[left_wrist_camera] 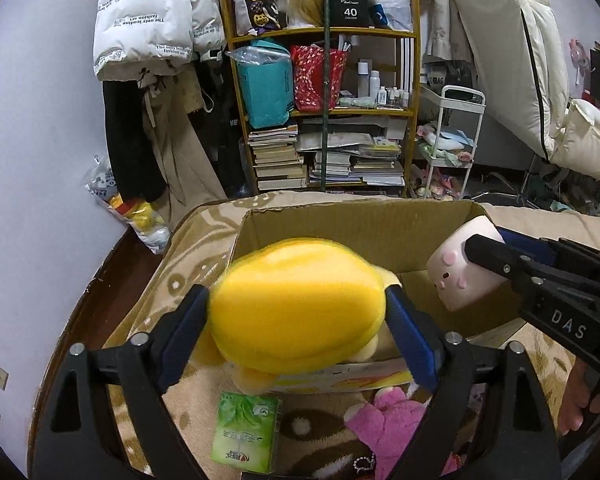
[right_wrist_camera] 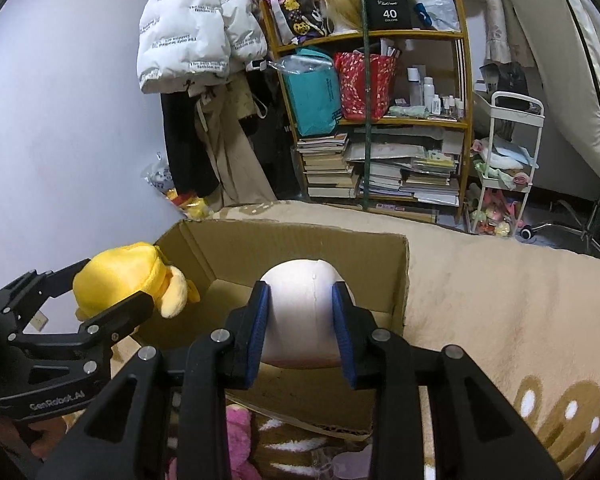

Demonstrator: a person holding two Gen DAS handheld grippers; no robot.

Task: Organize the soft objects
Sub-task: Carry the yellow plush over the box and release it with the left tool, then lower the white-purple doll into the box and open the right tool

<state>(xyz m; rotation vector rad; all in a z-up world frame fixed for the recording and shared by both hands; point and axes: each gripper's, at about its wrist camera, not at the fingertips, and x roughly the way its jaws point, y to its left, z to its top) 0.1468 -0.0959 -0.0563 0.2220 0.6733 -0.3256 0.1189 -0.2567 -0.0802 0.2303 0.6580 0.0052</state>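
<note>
Yellow plush (left_wrist_camera: 296,304) clenched in left gripper (left_wrist_camera: 296,320), pink-white plush (right_wrist_camera: 304,312) in right gripper (right_wrist_camera: 302,320), both above cardboard box (right_wrist_camera: 300,248), apparently for dropping in.

Fuzzy yellow plush toy (left_wrist_camera: 296,304), matt corrugated cardboard box (left_wrist_camera: 352,224), fleecy patterned blanket (right_wrist_camera: 500,300).

- One cardboard box (left_wrist_camera: 364,224), open-topped.
- Two grippers above the box: left gripper (left_wrist_camera: 298,312) and right gripper (right_wrist_camera: 302,320).
- Three plush toys by the box: one yellow plush (left_wrist_camera: 296,304), one pale pink plush (left_wrist_camera: 460,276), one magenta plush (left_wrist_camera: 392,420); there may be more near the magenta one, where the view is blocked.
- One green tissue pack (left_wrist_camera: 246,432) in front of the box.
</note>
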